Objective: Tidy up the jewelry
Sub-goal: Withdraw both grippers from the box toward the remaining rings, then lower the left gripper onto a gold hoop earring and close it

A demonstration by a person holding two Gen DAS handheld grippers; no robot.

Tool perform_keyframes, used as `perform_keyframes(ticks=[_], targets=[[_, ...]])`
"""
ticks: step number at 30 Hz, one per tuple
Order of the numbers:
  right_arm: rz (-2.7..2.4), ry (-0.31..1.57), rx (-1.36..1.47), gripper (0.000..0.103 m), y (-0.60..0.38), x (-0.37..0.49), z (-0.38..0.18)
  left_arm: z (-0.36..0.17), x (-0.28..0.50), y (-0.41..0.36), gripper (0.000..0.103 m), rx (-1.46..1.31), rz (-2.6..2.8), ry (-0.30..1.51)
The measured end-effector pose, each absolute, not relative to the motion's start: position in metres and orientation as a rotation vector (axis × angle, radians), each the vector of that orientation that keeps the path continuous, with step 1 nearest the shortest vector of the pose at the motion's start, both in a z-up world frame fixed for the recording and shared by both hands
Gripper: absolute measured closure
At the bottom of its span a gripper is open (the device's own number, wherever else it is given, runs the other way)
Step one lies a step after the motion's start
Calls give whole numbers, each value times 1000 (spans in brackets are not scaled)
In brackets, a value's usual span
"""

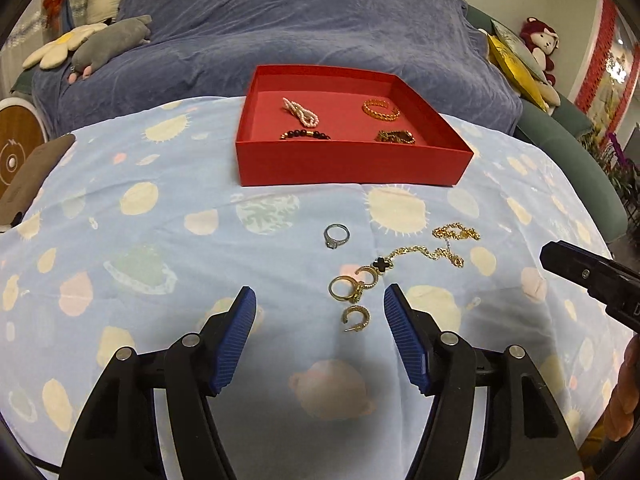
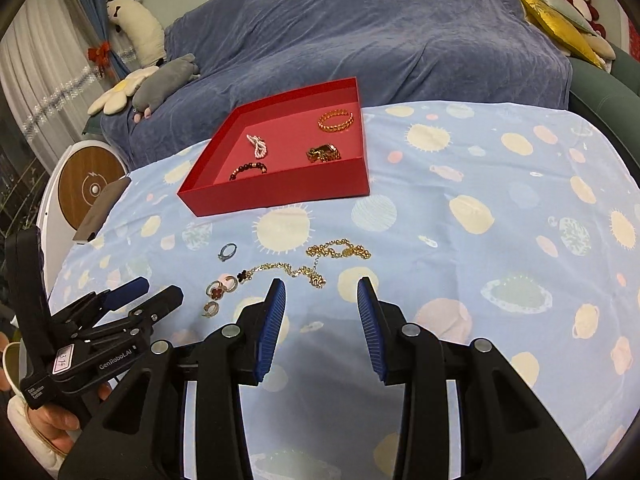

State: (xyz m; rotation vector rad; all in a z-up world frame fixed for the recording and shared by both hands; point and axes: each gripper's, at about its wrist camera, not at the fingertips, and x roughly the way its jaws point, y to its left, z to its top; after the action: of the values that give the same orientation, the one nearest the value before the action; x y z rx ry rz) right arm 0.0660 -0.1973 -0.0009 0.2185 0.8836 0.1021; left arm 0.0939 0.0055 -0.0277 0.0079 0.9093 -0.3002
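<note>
A pale blue cloth printed with planets and suns covers the table, and everything of interest sits on it. Nearest me, the left gripper hangs over the cloth with its blue pads apart and nothing between them; a small gold hoop earring lies on the cloth in the gap, untouched. The right gripper is beside it, its pads also apart and holding nothing, with bare cloth below.

Just past the left gripper's tips lies a gold ring with a dark ornament, touching a second gold hoop. A gold necklace with a black clover charm trails away to the right from there, and a gold chain bracelet sits coiled just beyond it. A silver ring lies on its own a little to the left of the chains.

Further back stands the red tray, open-topped. Inside are a pearl piece at the back left, a gold link bangle at the back right, a dark bead bracelet at the front left and a bunched gold chain at the front right, all apart from one another.

Behind the table is a sofa under a blue throw, with a grey plush toy on its left end and a red plush monkey at the far right.
</note>
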Motion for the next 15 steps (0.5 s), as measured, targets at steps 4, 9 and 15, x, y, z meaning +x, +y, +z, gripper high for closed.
perform_keyframes(ticks=[4,9,15], targets=[[94,896,198,67,-197,67,-6,-37,99,-6,54,21,-319,929],[99,919,199,67,-197,69,-12,-45,104,-18,69,37,-339,941],[111,926,191,67,-194,68,-12,-59,111,-23,89,34,-342,973]])
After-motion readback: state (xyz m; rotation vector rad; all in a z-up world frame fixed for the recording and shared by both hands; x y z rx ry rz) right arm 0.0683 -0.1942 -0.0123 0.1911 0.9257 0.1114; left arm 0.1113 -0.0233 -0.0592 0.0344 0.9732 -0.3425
